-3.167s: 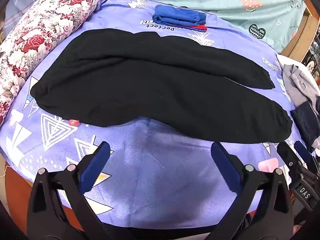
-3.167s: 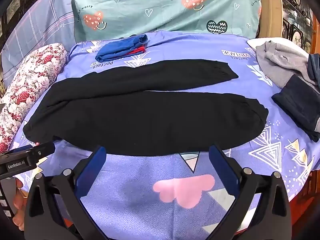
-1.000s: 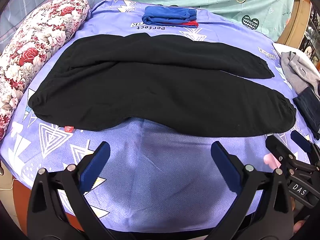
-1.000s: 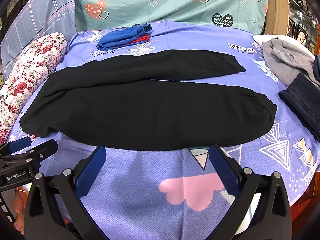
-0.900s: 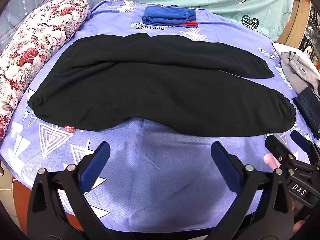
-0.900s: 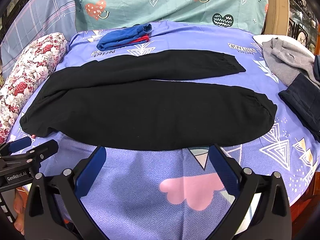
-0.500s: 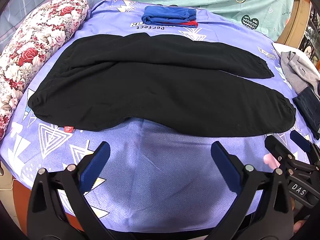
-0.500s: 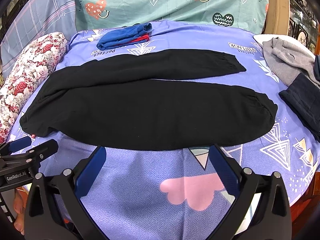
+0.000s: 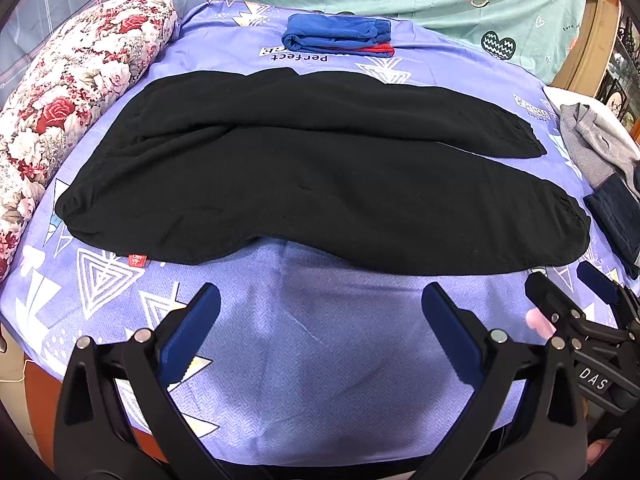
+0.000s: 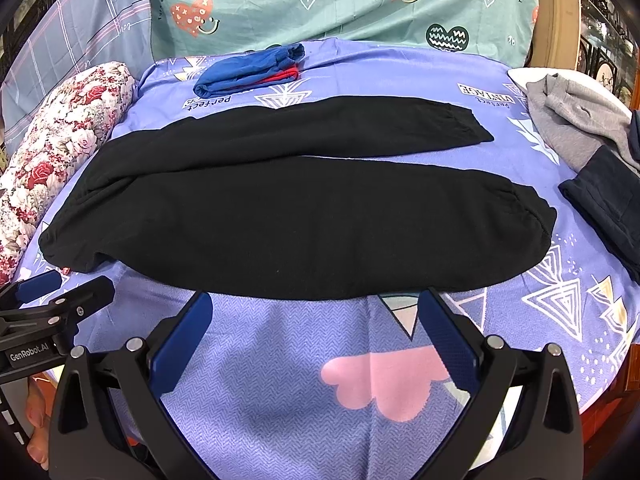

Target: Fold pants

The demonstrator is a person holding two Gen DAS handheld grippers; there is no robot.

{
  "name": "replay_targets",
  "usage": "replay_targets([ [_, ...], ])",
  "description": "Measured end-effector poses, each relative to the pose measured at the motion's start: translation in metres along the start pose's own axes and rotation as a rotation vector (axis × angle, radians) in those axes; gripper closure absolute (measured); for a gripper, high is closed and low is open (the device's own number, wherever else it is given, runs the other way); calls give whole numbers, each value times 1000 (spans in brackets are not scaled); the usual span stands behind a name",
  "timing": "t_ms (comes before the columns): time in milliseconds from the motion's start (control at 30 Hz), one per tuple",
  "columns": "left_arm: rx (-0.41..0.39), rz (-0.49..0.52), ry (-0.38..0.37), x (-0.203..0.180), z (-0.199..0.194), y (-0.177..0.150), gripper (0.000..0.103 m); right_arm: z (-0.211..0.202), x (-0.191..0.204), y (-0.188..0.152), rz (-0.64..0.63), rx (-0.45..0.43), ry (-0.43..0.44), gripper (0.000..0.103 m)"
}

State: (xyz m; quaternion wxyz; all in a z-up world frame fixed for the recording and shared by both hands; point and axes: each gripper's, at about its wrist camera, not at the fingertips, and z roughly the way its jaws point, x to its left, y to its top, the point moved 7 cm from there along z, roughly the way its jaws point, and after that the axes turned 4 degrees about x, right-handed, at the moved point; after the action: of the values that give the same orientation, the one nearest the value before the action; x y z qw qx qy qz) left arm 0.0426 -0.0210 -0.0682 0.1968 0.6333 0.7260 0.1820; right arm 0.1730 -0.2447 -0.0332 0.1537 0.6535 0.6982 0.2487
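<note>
Black pants (image 9: pixel 312 184) lie flat on the purple printed sheet (image 9: pixel 320 344), waist at the left, both legs running right; they also show in the right wrist view (image 10: pixel 304 216). My left gripper (image 9: pixel 320 312) is open and empty, above the sheet just in front of the pants' near edge. My right gripper (image 10: pixel 316 320) is open and empty, in front of the near leg. In the left wrist view the right gripper (image 9: pixel 568 300) shows at the lower right; in the right wrist view the left gripper (image 10: pixel 60 292) shows at the lower left.
A floral bolster pillow (image 9: pixel 68 100) lies along the left edge. Folded blue and red clothes (image 9: pixel 340 36) sit at the back. Grey and dark navy clothes (image 10: pixel 592 152) are piled at the right. A teal sheet (image 10: pixel 340 4) hangs behind. The bed's front edge is close below the grippers.
Over the last second nothing visibly moved. Since about three seconds ago both grippers shifted slightly, so the pants sit a little differently in the views; both stay open.
</note>
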Motion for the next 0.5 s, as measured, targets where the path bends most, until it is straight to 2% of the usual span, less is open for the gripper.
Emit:
replay_targets([
  [133, 12, -9, -17, 2, 2, 0, 2, 0, -1, 0, 0, -5, -9, 1],
  [300, 29, -50, -55, 23, 5, 6, 2, 5, -14, 0, 22, 8, -21, 1],
  [400, 34, -92, -61, 52, 6, 11, 2, 11, -28, 0, 38, 18, -42, 1],
  [500, 26, -171, -20, 95, 6, 17, 2, 15, -46, -1, 80, 13, -53, 1],
])
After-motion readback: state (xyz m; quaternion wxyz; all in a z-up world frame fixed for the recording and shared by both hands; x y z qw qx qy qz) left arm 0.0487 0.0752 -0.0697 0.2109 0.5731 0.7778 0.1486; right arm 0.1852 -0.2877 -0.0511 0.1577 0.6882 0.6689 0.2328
